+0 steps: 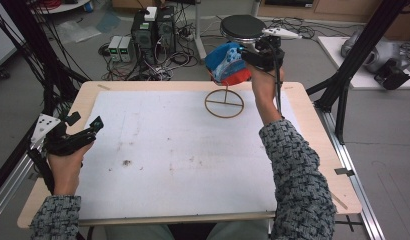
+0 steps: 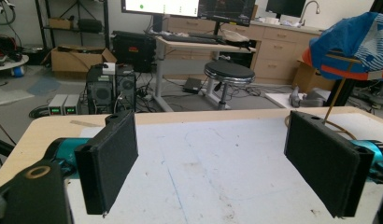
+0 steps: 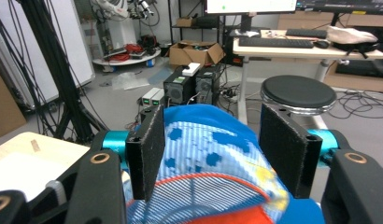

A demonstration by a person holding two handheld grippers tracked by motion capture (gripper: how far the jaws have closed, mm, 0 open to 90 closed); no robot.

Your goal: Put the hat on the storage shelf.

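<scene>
A blue, white and orange cap sits on top of a thin wooden stand with a ring base at the far middle of the table. My right gripper is up at the cap's right side. In the right gripper view the cap lies between the two black pads, which stand apart from each other, so this gripper is open. My left gripper hovers at the table's left edge, open with nothing between its fingers. From there the cap and stand show far right.
A white mat covers most of the wooden table. Black frame posts rise at the right and left sides. Beyond the far edge stand a round black stool, computer towers and floor cables.
</scene>
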